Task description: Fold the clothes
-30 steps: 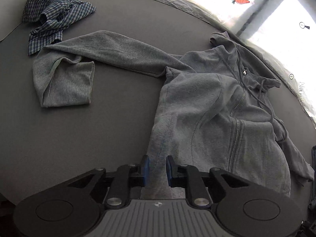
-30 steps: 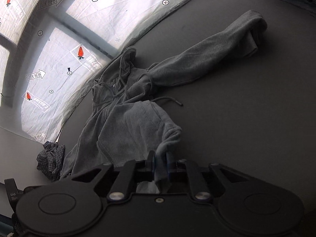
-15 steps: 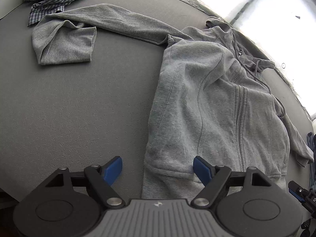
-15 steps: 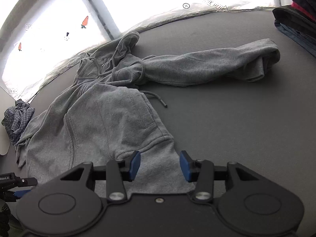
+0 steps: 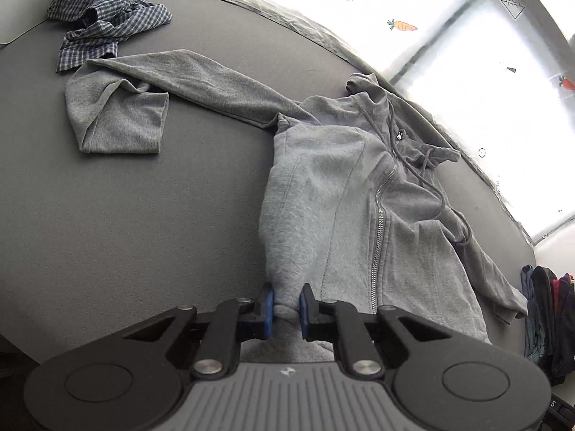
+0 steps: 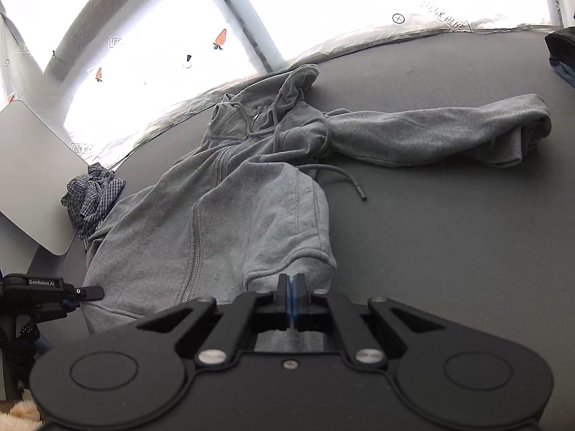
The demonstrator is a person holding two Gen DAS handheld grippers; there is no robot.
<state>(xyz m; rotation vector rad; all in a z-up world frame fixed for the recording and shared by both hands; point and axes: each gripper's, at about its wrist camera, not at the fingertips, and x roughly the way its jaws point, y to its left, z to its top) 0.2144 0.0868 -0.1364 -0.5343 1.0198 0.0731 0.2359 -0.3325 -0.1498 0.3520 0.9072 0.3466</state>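
Dark grey felt tabletop (image 5: 107,222) lying under bright papered windows (image 6: 323,3). Grey zip-up fleece hoodie (image 5: 341,197) lying lengthwise, hood pointing windowward. Left gripper (image 5: 286,303) closing, pinching hem; right gripper (image 6: 291,287) clamping hem.

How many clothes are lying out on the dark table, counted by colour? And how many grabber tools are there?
Grey clothes: 1, the grey hoodie
Blue checked clothes: 1, the checked shirt
Grabber tools: 2, the left gripper and the right gripper
Total: 4
A dark stack of clothes sits at the edge; its pieces cannot be counted.
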